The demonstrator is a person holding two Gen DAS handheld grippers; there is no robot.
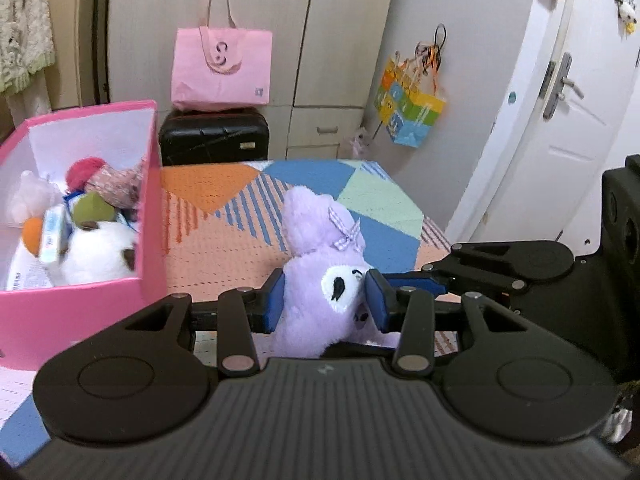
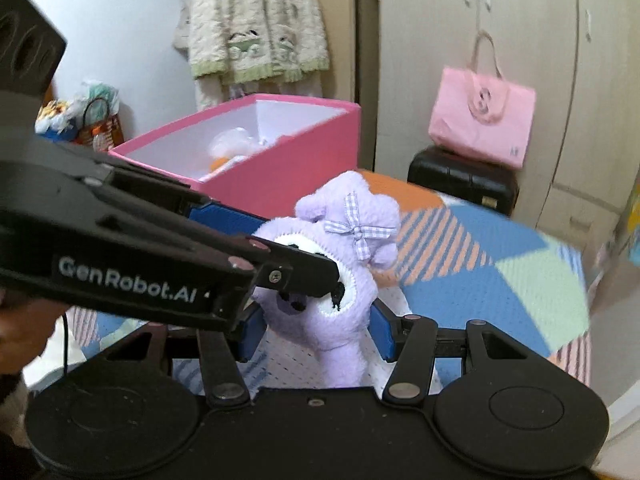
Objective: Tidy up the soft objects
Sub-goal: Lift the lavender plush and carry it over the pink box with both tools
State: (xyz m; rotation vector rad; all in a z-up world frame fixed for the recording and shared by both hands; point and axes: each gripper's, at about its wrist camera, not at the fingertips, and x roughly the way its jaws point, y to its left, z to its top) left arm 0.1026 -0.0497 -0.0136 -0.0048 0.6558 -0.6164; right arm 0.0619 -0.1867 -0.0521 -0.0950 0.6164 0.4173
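A purple plush toy [image 1: 320, 276] with a checked bow is held above the patchwork bedspread [image 1: 240, 216]. My left gripper [image 1: 325, 300] is shut on its head, blue pads on both sides. My right gripper [image 2: 316, 330] is shut on the same plush toy [image 2: 340, 264] lower down, around its body. In the right wrist view the left gripper's fingers [image 2: 280, 264] cross in front of the toy's face. A pink box [image 1: 80, 280] to the left holds several soft toys [image 1: 92, 248]; it also shows in the right wrist view [image 2: 280, 160].
A black case [image 1: 214, 136] with a pink tote bag [image 1: 222, 68] on it stands against the wardrobe behind the bed. A colourful bag [image 1: 408, 108] hangs on the wall. A door [image 1: 560, 120] is at right. A fleece garment [image 2: 256, 20] hangs behind the box.
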